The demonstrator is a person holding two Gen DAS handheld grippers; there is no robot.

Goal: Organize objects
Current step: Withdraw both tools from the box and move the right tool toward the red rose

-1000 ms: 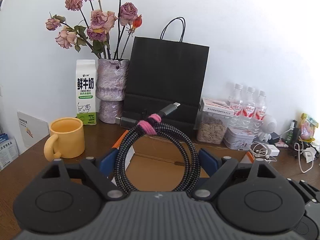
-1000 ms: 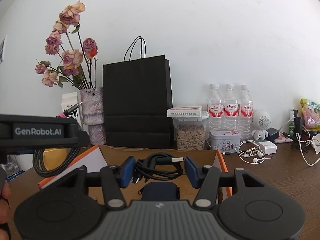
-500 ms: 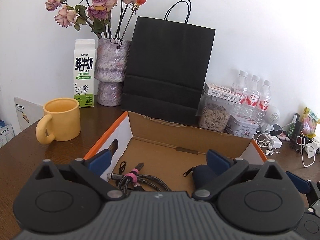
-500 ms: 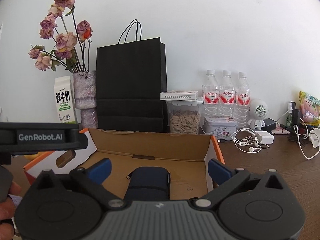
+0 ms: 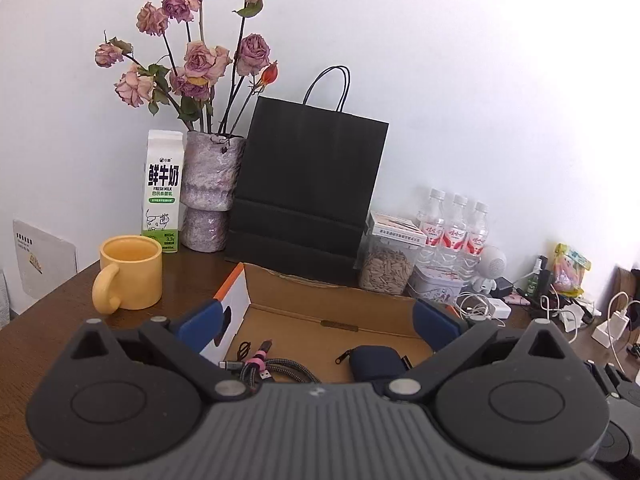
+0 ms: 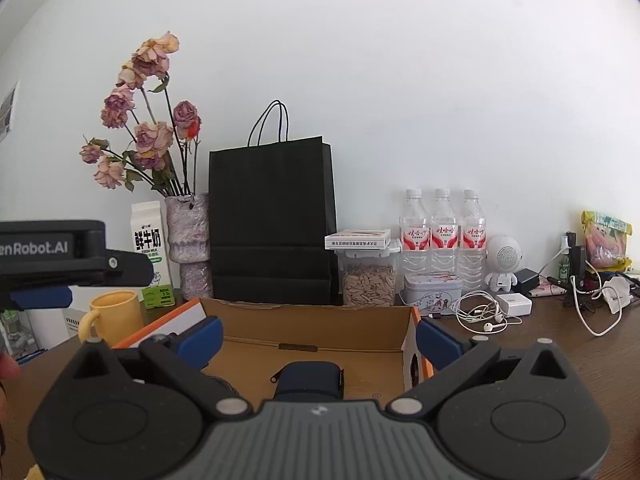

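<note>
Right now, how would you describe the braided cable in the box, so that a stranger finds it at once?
Find the open cardboard box before the black paper bag. On its floor, at the left, lies the coiled braided cable. A pink strap binds it, unlike the navy zip pouch to its right.

Milk carton (image 5: 162, 196), far left of the left claw: "FRESH MILK", Chinese characters 鲜牛奶, "3.3" on the green band. Left gripper (image 6: 40, 256) body, left of the right claw: "enRobot.AI", cropped. Bottle labels unreadable.

Both wrist views look forward, close over the cardboard box (image 5: 320, 312) toward the wall, right view from farther right.
</note>
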